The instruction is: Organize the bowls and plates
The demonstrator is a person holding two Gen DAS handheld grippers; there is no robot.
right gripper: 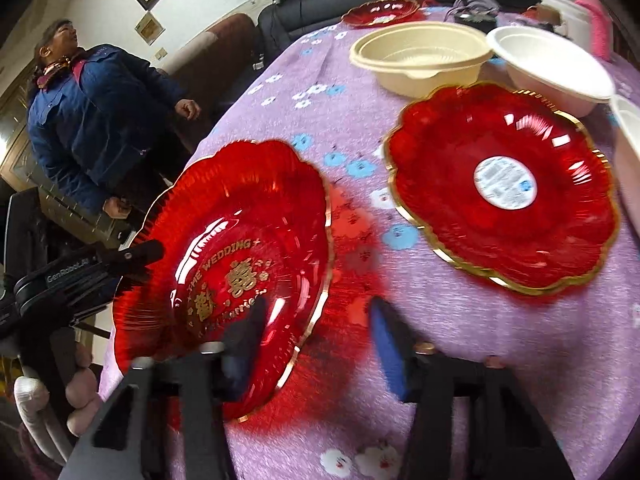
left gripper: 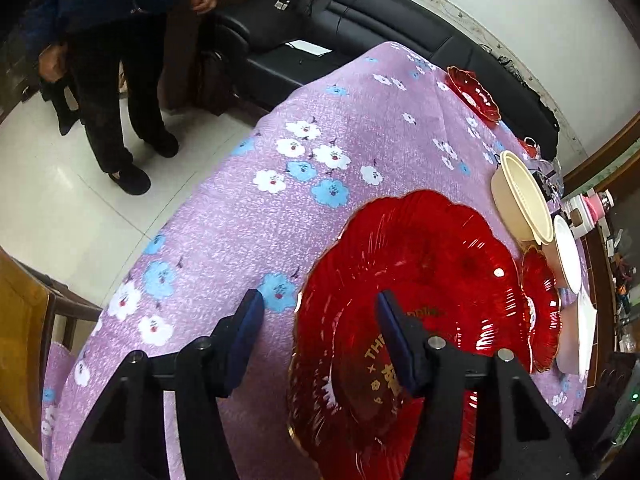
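Wedding plate (right gripper: pixel 240 264) is tilting up off the tabletop (right gripper: pixel 440 340), red with a gold rim, gold lettering reading "THE WEDDING" above Chinese characters. Left gripper (left gripper: pixel 320 332) is holding its jaws spread, one finger over the plate, the other over the cloth beside it; its housing reads "GenRobot.AI" in the right wrist view. Right gripper (right gripper: pixel 316 344) is also showing spread jaws, one finger at the plate's near rim; whether it is touching, cannot tell.

Right of the wedding plate, a second red plate (right gripper: pixel 504 184) is lying flat, a white round label at its centre, print unreadable. Beyond it: beige bowl (right gripper: pixel 420 60), white bowl (right gripper: pixel 552 64), small red dish (right gripper: pixel 380 10).

Tabletop is wearing a purple cloth with blue and white flowers. A woman (right gripper: pixel 92 120) in a blue jacket is standing left of the wedding plate; black sofa (left gripper: pixel 360 16) behind.
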